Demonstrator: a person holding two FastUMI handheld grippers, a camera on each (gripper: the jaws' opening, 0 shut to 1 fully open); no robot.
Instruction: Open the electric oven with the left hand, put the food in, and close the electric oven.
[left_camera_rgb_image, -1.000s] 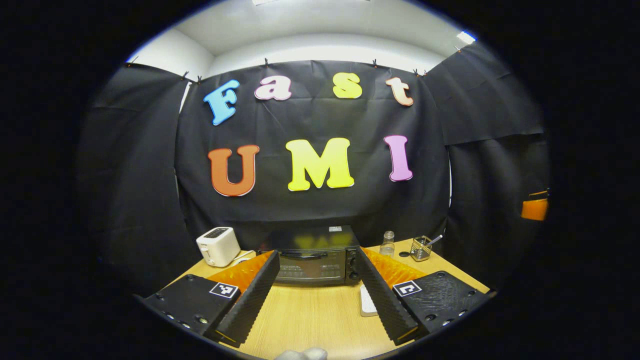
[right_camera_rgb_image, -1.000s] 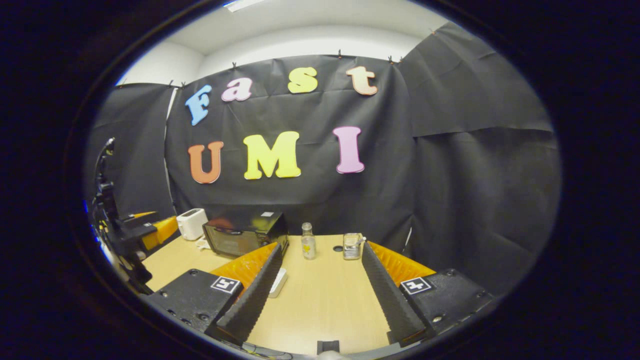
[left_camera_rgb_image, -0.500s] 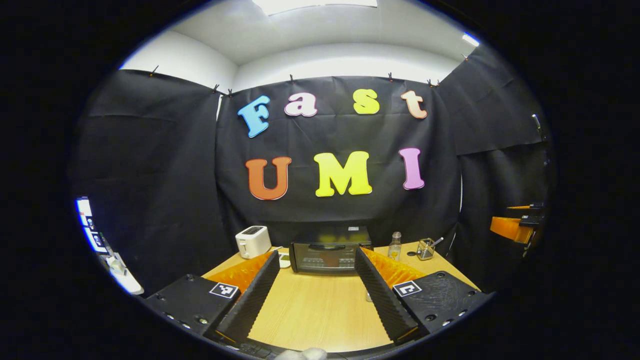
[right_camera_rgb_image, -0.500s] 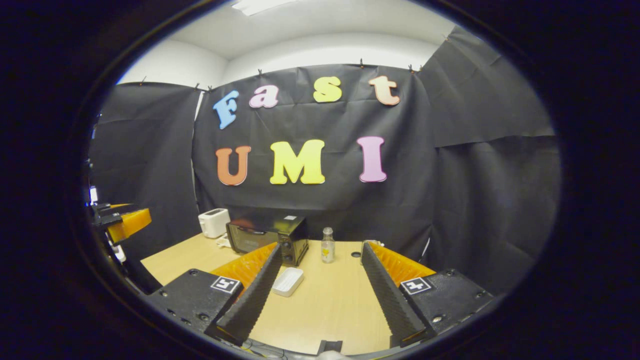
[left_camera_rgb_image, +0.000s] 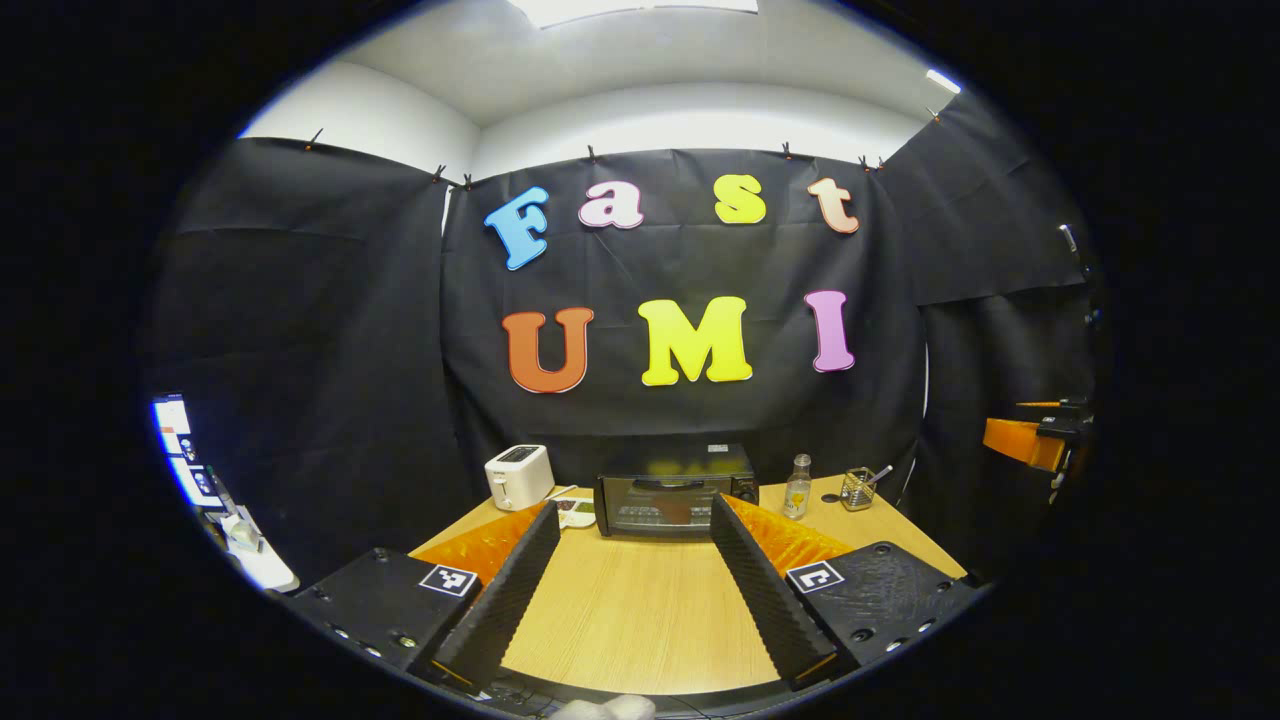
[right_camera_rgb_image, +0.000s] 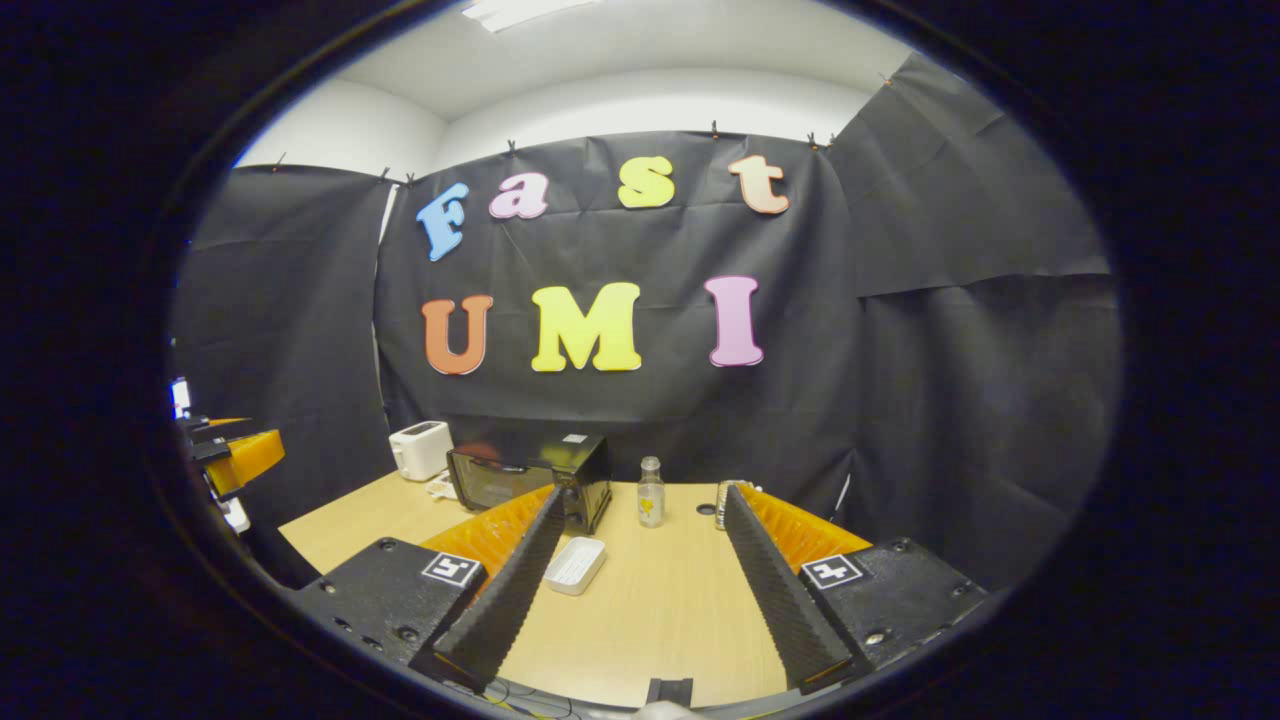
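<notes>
Table (left_camera_rgb_image: 640, 620): oven (left_camera_rgb_image: 676, 492) far beyond left hand-held gripper (left_camera_rgb_image: 632, 590).

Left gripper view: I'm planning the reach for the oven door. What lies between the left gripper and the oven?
Bare tabletop. In the left gripper view, nothing stands between the open left gripper and the oven.

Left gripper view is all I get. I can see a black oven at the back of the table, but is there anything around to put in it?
Observer: Yes. The right gripper view shows a white tray lying on the table, just in front of the oven's knob end. I cannot tell what it holds.
Operator: Is the other gripper carrying anything?
Observer: No. The right gripper has its jaws wide apart over bare table, with nothing held between them.
</notes>
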